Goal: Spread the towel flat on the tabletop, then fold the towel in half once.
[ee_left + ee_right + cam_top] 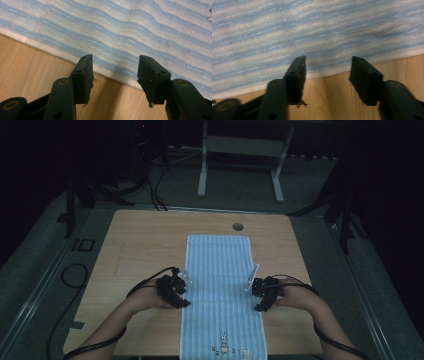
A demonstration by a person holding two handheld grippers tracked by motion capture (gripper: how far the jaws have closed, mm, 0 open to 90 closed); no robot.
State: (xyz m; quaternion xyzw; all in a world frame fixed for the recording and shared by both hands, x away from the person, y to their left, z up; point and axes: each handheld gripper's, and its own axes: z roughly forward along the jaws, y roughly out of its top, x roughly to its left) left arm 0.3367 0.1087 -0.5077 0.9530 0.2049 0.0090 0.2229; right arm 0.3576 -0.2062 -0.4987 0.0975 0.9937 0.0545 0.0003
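Towel: the blue-and-white striped terry towel (220, 285) lies flat along the middle of the light wooden surface (140, 250), its near end at the near edge.
Left tool (184, 287): at the towel's left edge (jaws apart over the hem, nothing between them).
Right tool (252, 290): at the towel's right edge, opposite.
Round cable hole (238, 226): behind the towel's far end.
White metal frame (240, 165): on the floor beyond the surface.
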